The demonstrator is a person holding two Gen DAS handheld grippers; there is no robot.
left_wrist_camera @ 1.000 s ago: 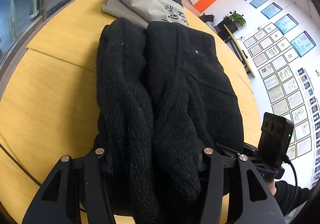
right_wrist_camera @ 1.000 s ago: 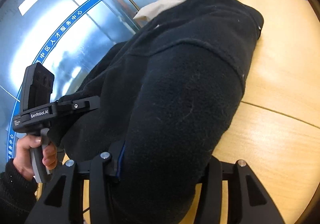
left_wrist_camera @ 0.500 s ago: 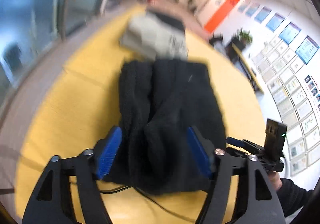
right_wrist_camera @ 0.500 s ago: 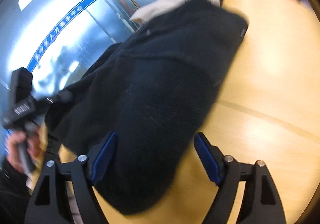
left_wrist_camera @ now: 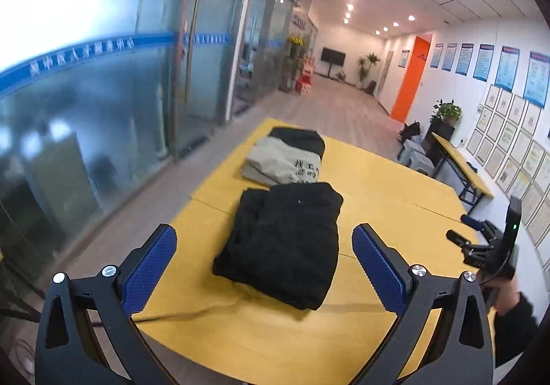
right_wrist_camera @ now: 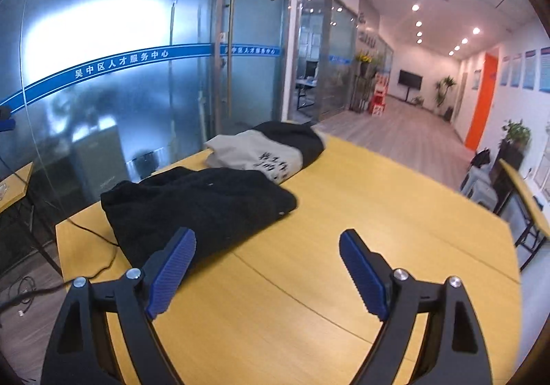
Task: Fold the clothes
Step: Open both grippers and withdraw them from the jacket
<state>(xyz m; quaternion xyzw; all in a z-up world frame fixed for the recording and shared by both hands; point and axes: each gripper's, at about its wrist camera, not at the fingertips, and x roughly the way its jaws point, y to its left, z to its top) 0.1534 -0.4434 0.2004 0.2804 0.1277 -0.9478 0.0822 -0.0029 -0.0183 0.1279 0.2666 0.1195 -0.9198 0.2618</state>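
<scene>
Left gripper (left_wrist_camera: 264,268): jaws spread wide, nothing between the blue pads (left_wrist_camera: 151,270); it hangs above the near edge of the table.
Right gripper (right_wrist_camera: 266,276): jaws likewise wide apart and empty, raised over bare tabletop.
Black fleece garment (left_wrist_camera: 285,240): straight ahead of the left gripper, just beyond its fingertips and apart from them; from the right gripper it lies ahead and to the left (right_wrist_camera: 196,209). It rests as a compact folded bundle, edges roughly squared.
Grey-and-black garment (left_wrist_camera: 285,161): farther out, directly behind the fleece and touching or nearly touching its far edge; also folded, with dark printed characters on the grey panel.
Yellow table (left_wrist_camera: 395,213): carries both bundles; a thin dark cable (left_wrist_camera: 192,312) trails from under the fleece towards the left gripper's side.
Done: both garments in view appear folded and laid one behind the other.
Left: no unfolded clothing shows in either view, so the job looks finished or close to it; at most the fleece's near corner could be neatened.
</scene>
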